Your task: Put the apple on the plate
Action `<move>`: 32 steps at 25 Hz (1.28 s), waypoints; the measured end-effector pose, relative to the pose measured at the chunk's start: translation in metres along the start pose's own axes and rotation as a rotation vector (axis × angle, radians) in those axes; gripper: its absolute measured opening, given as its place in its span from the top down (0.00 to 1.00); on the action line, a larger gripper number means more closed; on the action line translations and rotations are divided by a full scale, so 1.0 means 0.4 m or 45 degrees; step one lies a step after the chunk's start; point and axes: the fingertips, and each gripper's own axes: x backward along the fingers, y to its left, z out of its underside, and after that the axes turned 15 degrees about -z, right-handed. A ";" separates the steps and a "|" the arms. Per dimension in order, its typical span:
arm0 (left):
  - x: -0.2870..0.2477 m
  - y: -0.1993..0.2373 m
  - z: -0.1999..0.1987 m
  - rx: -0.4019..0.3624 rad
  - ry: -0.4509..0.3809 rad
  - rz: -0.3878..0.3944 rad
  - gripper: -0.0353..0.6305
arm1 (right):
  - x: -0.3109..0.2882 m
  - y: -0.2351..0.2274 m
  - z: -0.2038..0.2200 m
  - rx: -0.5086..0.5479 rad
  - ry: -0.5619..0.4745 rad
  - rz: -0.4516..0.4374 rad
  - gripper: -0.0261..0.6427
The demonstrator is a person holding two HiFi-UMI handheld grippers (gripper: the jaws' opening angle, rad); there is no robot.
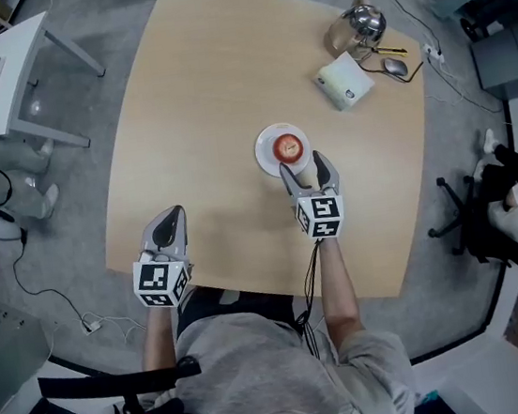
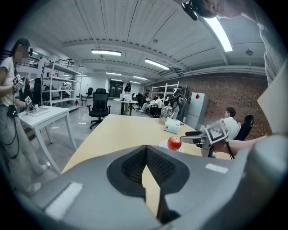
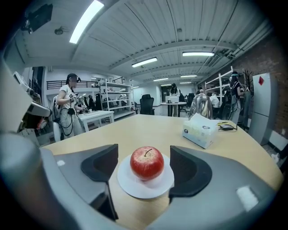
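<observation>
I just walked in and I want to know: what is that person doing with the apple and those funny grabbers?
A person holds a grabber in each hand at a big wooden table. The red apple sits on the little white plate, so that job looks done. The right gripper is just in front of the plate, and its fingers are open and not touching the apple. The left gripper is shut and empty, off to the side near the table's edge.

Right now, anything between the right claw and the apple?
Nothing visible. The apple already sits on the plate, straight ahead of the open right claw, with no other object between them.
</observation>
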 end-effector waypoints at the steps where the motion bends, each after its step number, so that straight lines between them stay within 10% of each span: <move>1: 0.002 0.001 -0.002 0.003 -0.006 0.001 0.92 | 0.004 0.001 -0.004 0.003 -0.004 0.004 0.42; 32: 0.132 -0.005 -0.085 -0.023 -0.199 0.092 0.92 | 0.213 0.133 -0.101 0.021 -0.150 0.132 0.50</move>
